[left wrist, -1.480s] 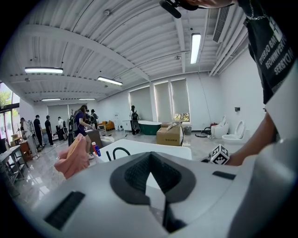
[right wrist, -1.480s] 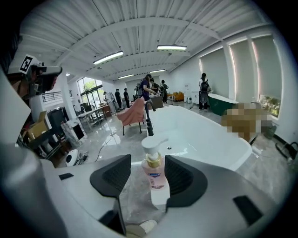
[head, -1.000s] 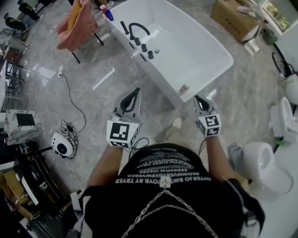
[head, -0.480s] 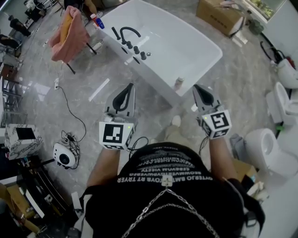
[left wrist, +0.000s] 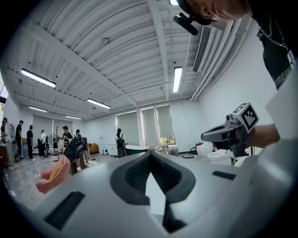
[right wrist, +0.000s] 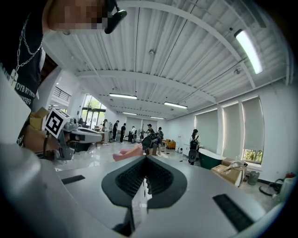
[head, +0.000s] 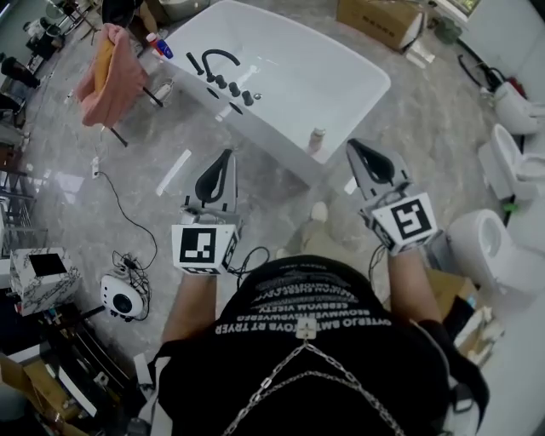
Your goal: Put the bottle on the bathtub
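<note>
Bottle [head: 317,139] placed; right gripper [head: 356,146] withdrawn.
Bottle stands on bathtub [head: 298,68] near rim; right gripper has lifted clear, jaws together, empty. Left gripper [head: 226,154] likewise.

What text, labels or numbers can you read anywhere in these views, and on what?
Shirt: rows of white capitals, upside down in the head view, too small and warped to read.
Left cube, right cube: black-and-white square markers only, no words.
Bottle: any label is too small to read.
Box: no legible print.
Nothing else carries readable text.
</note>
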The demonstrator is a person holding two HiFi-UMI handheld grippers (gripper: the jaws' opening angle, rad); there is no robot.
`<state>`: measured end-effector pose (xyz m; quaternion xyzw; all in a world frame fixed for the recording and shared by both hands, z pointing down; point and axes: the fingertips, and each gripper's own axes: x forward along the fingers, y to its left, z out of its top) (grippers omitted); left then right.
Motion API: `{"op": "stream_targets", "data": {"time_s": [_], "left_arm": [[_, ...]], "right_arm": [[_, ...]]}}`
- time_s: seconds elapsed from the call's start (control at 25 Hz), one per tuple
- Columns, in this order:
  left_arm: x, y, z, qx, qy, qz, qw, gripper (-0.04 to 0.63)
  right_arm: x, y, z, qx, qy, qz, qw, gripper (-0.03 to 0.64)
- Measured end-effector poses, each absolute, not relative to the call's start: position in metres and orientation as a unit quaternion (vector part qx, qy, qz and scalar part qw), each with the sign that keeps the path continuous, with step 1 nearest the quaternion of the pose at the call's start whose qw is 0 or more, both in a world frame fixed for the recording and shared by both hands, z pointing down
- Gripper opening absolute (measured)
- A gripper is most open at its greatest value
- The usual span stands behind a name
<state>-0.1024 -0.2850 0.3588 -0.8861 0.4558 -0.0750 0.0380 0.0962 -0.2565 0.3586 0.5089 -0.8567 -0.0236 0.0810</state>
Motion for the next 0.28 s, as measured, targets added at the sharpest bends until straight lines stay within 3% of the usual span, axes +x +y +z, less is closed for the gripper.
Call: {"op": "stream_targets", "data": {"time_s": [0.28], "left_arm": [[-0.088, -0.289, 0.378, -0.889, 0.449, -0.081, 0.031, 0.002]], "right_arm": [[0.109, -0.269, 0.383, 0.51, -0.853, -0.016, 0.108, 0.003]]}}
